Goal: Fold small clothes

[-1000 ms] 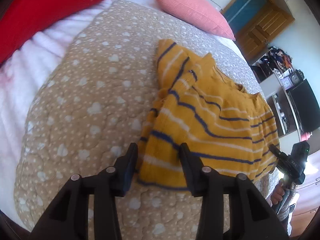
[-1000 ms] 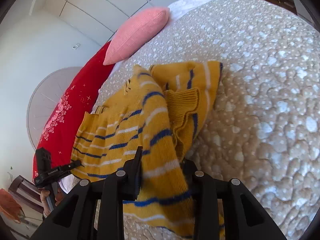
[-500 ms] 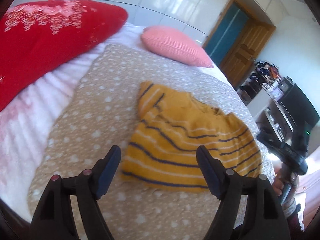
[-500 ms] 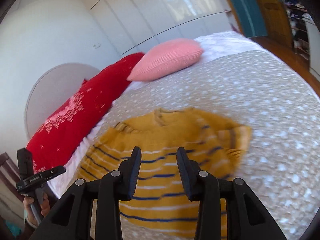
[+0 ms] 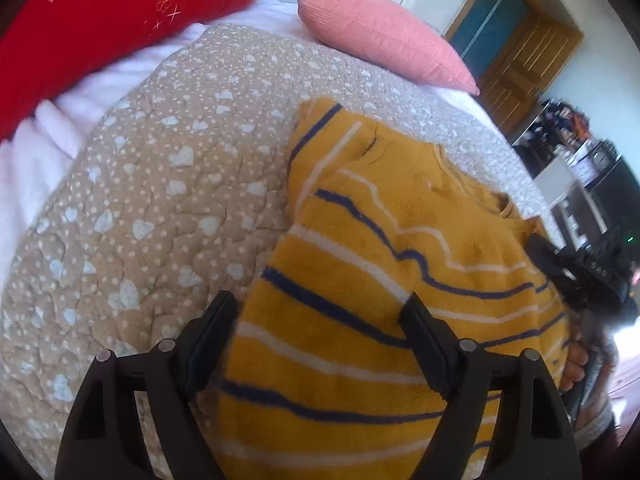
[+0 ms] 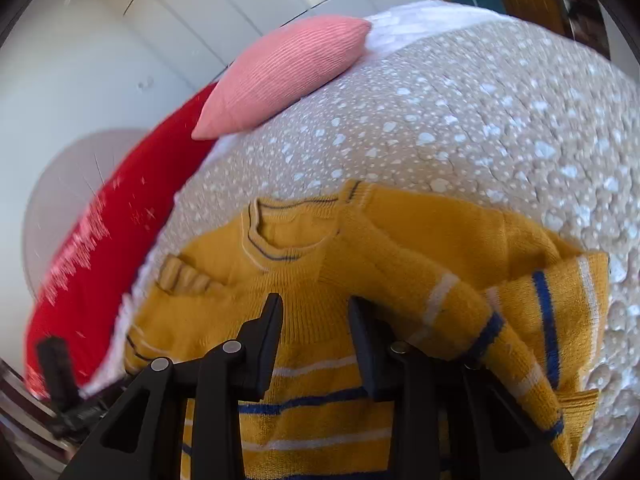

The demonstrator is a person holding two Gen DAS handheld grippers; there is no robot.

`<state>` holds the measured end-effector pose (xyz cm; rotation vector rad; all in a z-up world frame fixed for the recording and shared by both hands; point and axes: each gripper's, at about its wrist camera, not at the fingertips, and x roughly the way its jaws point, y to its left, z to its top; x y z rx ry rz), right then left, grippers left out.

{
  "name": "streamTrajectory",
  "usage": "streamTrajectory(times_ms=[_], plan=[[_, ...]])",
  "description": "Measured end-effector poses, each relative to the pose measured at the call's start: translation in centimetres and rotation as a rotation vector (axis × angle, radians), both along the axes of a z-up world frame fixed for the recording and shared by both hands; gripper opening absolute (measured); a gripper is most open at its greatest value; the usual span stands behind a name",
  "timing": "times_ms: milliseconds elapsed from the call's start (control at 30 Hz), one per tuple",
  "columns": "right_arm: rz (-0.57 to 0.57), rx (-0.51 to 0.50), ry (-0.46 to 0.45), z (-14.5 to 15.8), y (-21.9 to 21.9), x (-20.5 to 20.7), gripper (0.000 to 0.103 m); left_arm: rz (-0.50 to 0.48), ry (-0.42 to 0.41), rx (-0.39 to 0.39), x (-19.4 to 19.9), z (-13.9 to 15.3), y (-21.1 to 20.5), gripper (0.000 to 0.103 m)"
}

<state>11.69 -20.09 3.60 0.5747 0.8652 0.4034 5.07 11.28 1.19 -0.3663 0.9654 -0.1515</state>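
Note:
A small mustard-yellow sweater (image 5: 360, 264) with navy and white stripes lies on the beige quilt (image 5: 160, 200). One sleeve is folded in over its body. My left gripper (image 5: 324, 320) is open and hovers just above the sweater's lower part, holding nothing. My right gripper (image 6: 314, 312) is open a little and hovers over the chest of the sweater (image 6: 400, 264), below the neckline, with nothing held. The right gripper also shows in the left wrist view (image 5: 576, 276) at the sweater's far edge.
A pink pillow (image 5: 380, 36) and a red pillow (image 5: 100, 12) lie at the head of the bed. The white sheet (image 5: 36, 152) shows beside the quilt. A wooden door (image 5: 520, 56) and cluttered shelves (image 5: 572, 152) stand beyond the bed.
Both grippers let go of the sweater, lifted away, then came back down close over it. The sweater now lies flatter on the quilt.

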Motion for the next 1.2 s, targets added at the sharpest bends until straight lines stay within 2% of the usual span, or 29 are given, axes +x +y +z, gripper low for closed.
streamTrajectory(times_ms=[67, 133, 300, 400, 467, 600, 867, 1033, 1200], plan=[[-0.015, -0.015, -0.003, 0.3, -0.2, 0.0, 0.035, 0.007, 0.007, -0.038, -0.1, 0.2, 0.8, 0.082], [-0.034, -0.044, -0.007, 0.6, -0.3, -0.1, 0.035, 0.026, 0.008, -0.045, -0.5, 0.7, 1.6, 0.082], [-0.084, -0.143, -0.051, 2.8, -1.3, -1.9, 0.037, 0.082, -0.028, -0.009, -3.2, 3.3, 4.0, 0.082], [-0.107, -0.199, -0.106, 4.8, -1.8, -3.8, 0.045, 0.096, -0.060, 0.005, -5.2, 5.0, 4.8, 0.082], [-0.101, -0.222, -0.149, 6.1, -1.7, -5.3, 0.046, 0.107, -0.079, 0.020, -6.8, 5.9, 5.1, 0.083], [-0.065, -0.238, -0.178, 7.1, -0.7, -7.8, 0.047, 0.106, -0.077, 0.031, -8.8, 5.9, 4.6, 0.083], [0.074, -0.304, -0.164, 4.5, 2.9, -10.6, 0.052, 0.090, -0.012, 0.018, -9.3, 2.5, 2.4, 0.083], [0.074, -0.332, -0.144, 1.2, 2.6, -10.1, 0.053, 0.099, 0.003, 0.086, -9.0, 0.4, 1.2, 0.085], [0.078, -0.363, -0.198, 0.7, 3.1, -10.4, 0.057, 0.090, -0.023, 0.140, -9.2, -0.2, -0.1, 0.094]])
